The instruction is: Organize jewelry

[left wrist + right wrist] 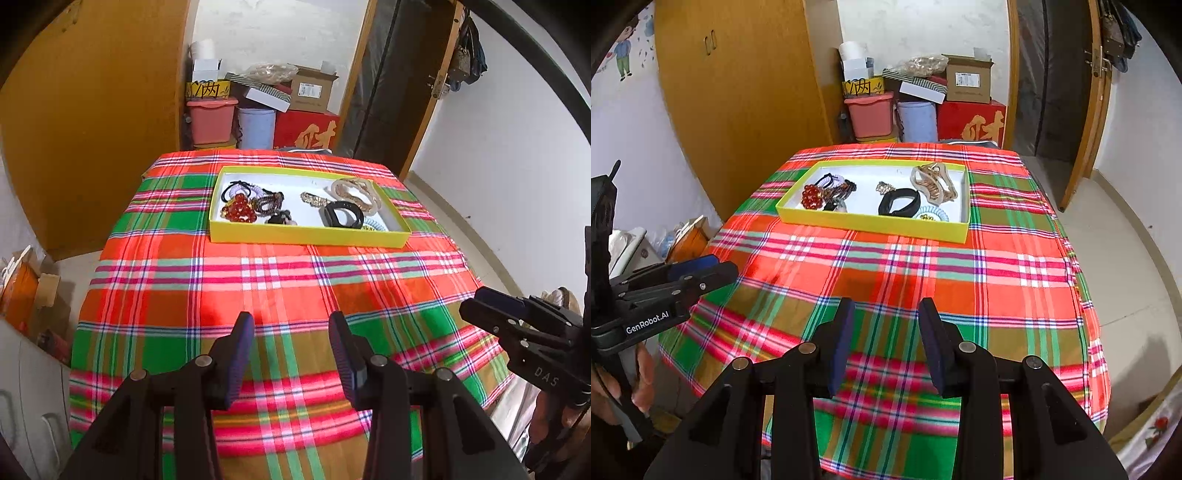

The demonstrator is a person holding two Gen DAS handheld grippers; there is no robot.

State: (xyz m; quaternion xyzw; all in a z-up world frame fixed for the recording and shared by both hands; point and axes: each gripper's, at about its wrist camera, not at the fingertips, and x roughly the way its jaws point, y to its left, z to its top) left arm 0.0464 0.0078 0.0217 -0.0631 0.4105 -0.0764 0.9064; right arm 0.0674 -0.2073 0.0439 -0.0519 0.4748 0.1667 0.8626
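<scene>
Jewelry: one yellow tray (875,221), one black band (899,202), one red bead cluster (811,196); both tools (291,325) (886,310) apart, empty

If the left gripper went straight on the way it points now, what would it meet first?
Probably the bare plaid tablecloth: the left gripper is open, empty and angled down short of the yellow tray. Depth is uncertain.

Bright, even, saturated light fills both views, and the plaid table (258,280) reads sharp. Soft shadows fall on it just ahead of the fingers (242,354). Walls and door bow at the fisheye rims, with dark vignetted corners.
</scene>
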